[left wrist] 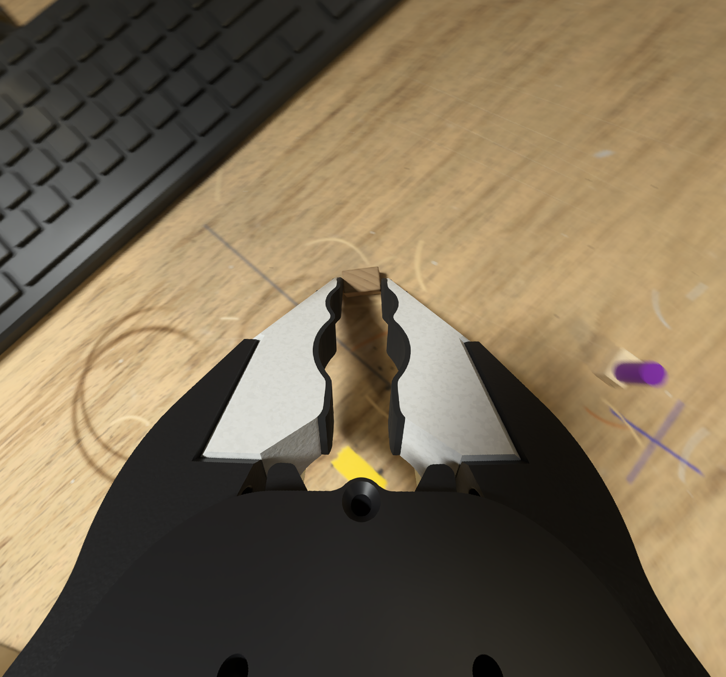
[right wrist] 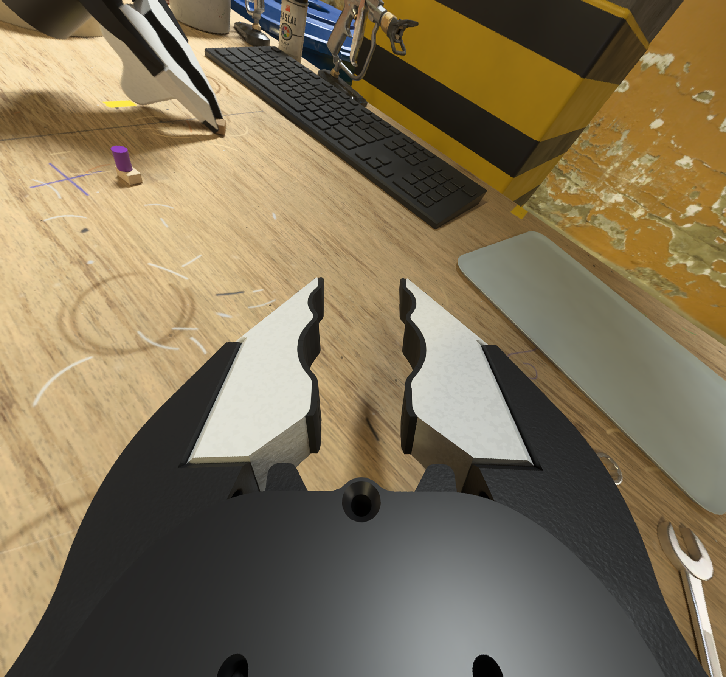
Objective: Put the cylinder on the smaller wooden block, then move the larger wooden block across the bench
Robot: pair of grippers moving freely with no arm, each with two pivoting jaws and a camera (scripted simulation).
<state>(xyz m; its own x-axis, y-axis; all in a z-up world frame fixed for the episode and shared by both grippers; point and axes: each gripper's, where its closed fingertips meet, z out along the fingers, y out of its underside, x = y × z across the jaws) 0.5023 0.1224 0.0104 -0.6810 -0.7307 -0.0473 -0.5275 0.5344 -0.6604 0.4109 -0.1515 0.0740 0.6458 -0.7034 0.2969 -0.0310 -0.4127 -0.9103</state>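
Bench [right wrist: 255, 226]: pale wood, scratched, ring stains, a blue pen cross [right wrist: 65, 179] near the left side in the right wrist view.

Keyboard [right wrist: 345, 127]: black, long axis running diagonally along the far edge of the bench; in the left wrist view it fills the upper left, well apart from the gripped block.

Grey mat [right wrist: 597, 351]: flat, on the right side of the bench, just right of the right gripper.

Left gripper [left wrist: 360, 285]: tilted steeply down toward the bench, tips at or just above the surface. Jaws narrow and closed on the larger wooden block [left wrist: 360, 280], which sits right at the fingertips, one finger pressing each side. Block face is roughly square; long axis not resolvable. From the right wrist view the same block [right wrist: 221, 125] shows at the tip of the slanted left gripper [right wrist: 214, 123], low on the bench, near the keyboard's near end.

Right gripper [right wrist: 361, 285]: low over bare bench, pointing forward and slightly down, jaws set wide with nothing between them.

Cylinder [right wrist: 121, 158]: purple, standing upright, long axis vertical, on the smaller wooden block [right wrist: 129, 176], beside the blue cross. Both well apart from either gripper. In the left wrist view the cylinder [left wrist: 639, 373] appears blurred at the right edge.

Spanner [right wrist: 693, 579]: silver, lying at lower right of the right wrist view.
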